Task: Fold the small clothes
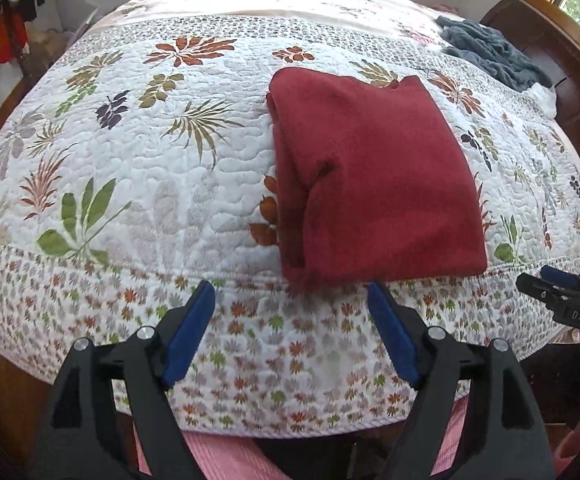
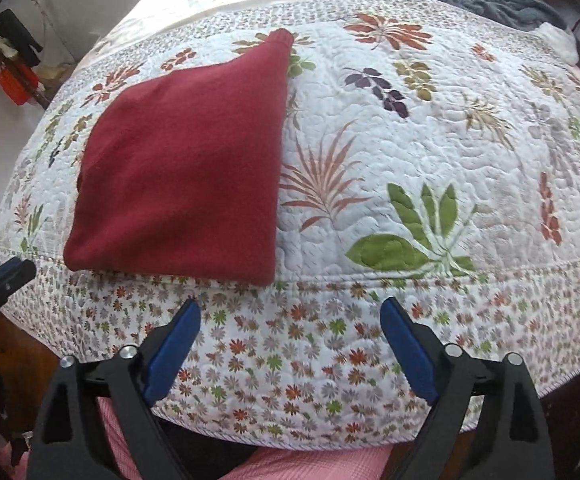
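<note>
One red garment (image 1: 374, 176), folded into a thick, roughly square bundle, lies on the floral quilt (image 1: 138, 168), and its near edge sits right on the stitched seam where the big leaf print gives way to the small-flower border. Seen from the left wrist, the layered fold edges stack up along one side of the bundle; the opposite side and the near edge run clean and straight. The left gripper (image 1: 290, 308) hangs just short of that near edge, jaws spread wide, nothing between the blue pads, apart from the cloth. The right gripper (image 2: 290, 322) hovers over the border strip too, beside the bundle's near corner, jaws equally spread and empty. Plenty of bare quilt opens out on both sides of the garment and beyond it. Well past the bundle, at the far corner of the bed, sits one rumpled grey-blue cloth (image 1: 490, 50) against the dark wooden bed frame (image 1: 566, 80). Below the quilt's hanging hem, pink fabric (image 2: 314, 466) shows between the grippers. Count: two grippers, one red bundle, one grey-blue heap.
</note>
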